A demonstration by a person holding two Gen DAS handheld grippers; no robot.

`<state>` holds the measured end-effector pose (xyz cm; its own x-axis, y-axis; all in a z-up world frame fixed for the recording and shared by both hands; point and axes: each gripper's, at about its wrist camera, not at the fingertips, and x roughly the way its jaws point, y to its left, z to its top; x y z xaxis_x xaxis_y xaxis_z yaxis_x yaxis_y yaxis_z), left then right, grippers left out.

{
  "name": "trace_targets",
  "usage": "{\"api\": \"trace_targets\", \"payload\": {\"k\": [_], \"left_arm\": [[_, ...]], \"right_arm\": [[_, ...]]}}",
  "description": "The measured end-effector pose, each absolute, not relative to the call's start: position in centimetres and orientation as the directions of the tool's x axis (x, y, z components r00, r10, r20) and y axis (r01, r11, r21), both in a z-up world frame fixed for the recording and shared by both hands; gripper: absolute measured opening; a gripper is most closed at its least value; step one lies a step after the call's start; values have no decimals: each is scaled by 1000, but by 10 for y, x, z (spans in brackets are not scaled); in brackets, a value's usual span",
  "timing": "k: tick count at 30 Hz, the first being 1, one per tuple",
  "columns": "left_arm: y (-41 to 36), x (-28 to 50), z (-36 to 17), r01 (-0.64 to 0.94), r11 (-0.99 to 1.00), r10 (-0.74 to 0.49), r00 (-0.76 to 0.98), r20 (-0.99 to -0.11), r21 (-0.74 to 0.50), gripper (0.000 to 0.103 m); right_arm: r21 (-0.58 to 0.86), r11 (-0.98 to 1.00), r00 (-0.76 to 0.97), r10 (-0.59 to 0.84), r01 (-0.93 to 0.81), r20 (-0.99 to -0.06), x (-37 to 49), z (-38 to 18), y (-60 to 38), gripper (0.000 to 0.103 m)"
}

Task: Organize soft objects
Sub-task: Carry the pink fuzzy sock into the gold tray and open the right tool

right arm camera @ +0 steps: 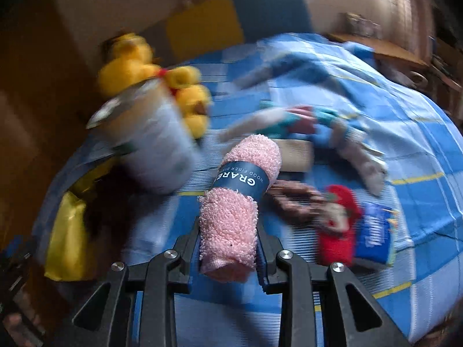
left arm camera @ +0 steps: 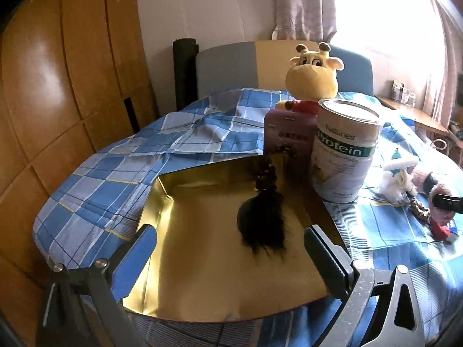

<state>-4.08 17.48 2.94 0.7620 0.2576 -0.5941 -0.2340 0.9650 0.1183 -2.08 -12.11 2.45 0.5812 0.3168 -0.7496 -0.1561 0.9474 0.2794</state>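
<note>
1. Jaws of the right gripper (right arm camera: 228, 248) pinch a rolled pink towel (right arm camera: 240, 190), held above the checked bedspread (right arm camera: 419, 150).
2. Left gripper (left arm camera: 231, 248) gapes wide, holding nothing, over the gold tray (left arm camera: 202, 260).
3. Black furry piece (left arm camera: 263, 217) lies in that tray, beside the protein tin (left arm camera: 344, 150).

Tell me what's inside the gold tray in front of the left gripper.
The gold tray holds one black furry piece with a beaded end, lying near the protein can. The rest of its floor shows bare; whatever lies under the fur is hidden.

A hairpiece (left arm camera: 262, 219) lies in the tray (left arm camera: 202, 260); behind the tray stand a box (left arm camera: 286, 133) and can (left arm camera: 344, 150), a toy (left arm camera: 314, 78) behind them.
</note>
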Motion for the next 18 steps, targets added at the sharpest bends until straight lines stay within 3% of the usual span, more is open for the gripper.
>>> {"api": "trace_targets", "payload": {"k": [10,18], "left_arm": [[190,-42,26,-263,960,266,749,-607,96,102],[240,-47,19,-383,921,336,703,-627,65,103]], "right_arm": [[312,845,475,509,-435,-718,-34,38,-2,30],[245,811,407,498,-531,-766,-25,19,80,30]]}}
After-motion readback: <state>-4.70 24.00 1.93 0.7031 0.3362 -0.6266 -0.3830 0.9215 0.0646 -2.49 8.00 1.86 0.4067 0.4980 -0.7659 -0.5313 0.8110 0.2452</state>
